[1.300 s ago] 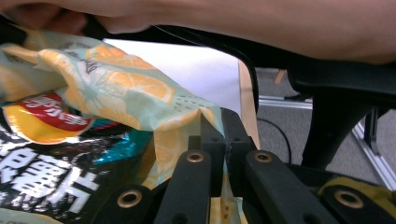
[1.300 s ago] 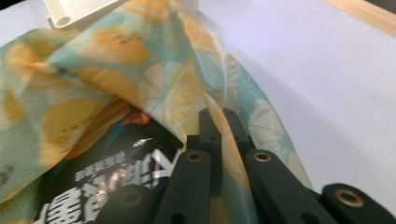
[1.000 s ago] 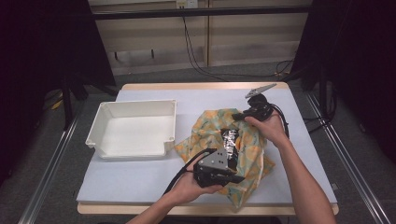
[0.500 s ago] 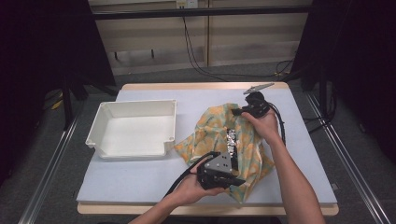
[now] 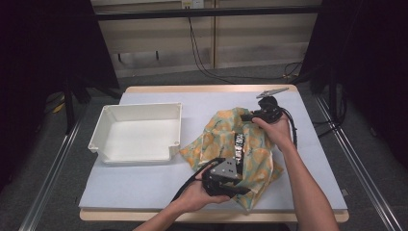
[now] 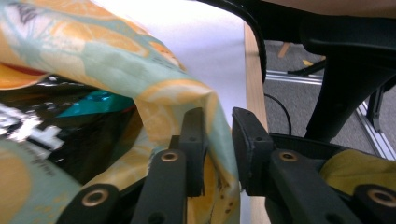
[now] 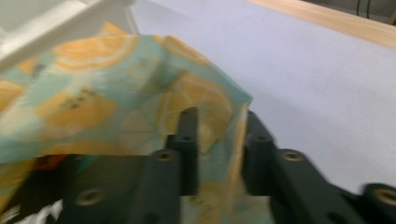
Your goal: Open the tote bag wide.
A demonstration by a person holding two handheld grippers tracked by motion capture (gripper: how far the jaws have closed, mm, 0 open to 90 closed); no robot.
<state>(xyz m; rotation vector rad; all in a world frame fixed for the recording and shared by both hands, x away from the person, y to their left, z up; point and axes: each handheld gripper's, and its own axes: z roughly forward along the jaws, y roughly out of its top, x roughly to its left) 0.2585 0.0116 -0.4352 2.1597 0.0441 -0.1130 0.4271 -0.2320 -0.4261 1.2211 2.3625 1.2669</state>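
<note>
Jaws of both the left gripper (image 6: 217,149) and the right gripper (image 7: 219,149) have just been opening, each slightly parted around an edge of the orange-print cloth (image 5: 226,144) (pads no longer pressing).

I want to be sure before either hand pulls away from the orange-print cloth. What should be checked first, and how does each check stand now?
1. Left gripper jaws apart: ok; they have just been opening, with the cloth edge between them.
2. Right gripper jaws apart: ok; just been opening, cloth edge between.
3. Cloth free of the pads: cannot tell; the fabric lies against the left gripper's left pad.
4. Dark packet covered by the cloth: not ok; a strip shows through the gap.
5. White tray clear of the cloth: ok in the high view.
</note>
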